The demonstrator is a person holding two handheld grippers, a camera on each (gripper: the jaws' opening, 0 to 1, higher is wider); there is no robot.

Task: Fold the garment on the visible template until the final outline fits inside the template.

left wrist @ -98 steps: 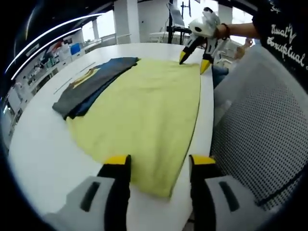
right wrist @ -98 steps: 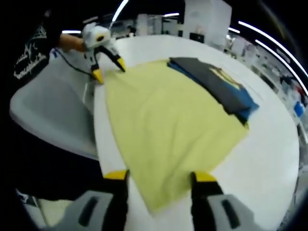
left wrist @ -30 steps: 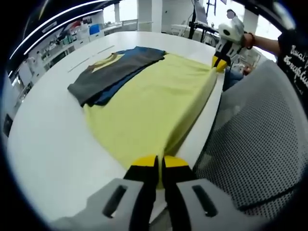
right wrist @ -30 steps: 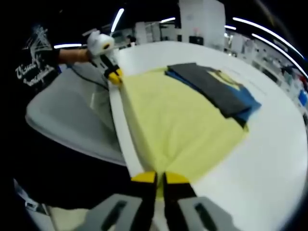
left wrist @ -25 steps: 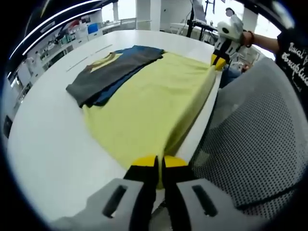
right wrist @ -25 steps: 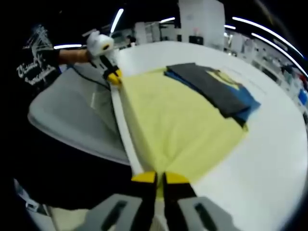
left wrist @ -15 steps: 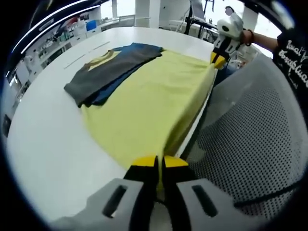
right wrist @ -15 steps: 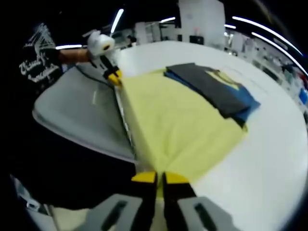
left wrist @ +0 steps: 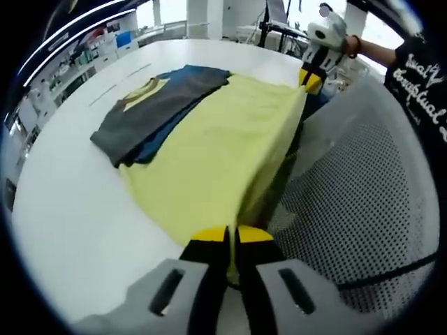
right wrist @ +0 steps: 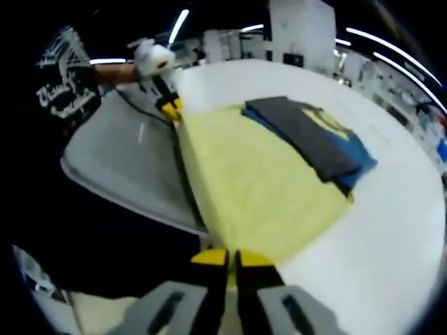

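White round surface in a bright room with shelving. Left tongs and right tongs, both closed, each pinch a corner of the yellow garment along the surface's near edge; a folded grey-and-blue stack lies on it.

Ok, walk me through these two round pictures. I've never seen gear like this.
A person holds a hand-held gripper in each hand, and a fisheye camera rides on each, looking along its yellow-tipped fingers. In the left gripper view, the left gripper is shut on one corner of a yellow garment; the right gripper shows far off, pinching another corner. The right gripper view is the mirror of that. The garment lies on a white table, its near edge lifted off. On its far side lie folded grey and blue clothes.
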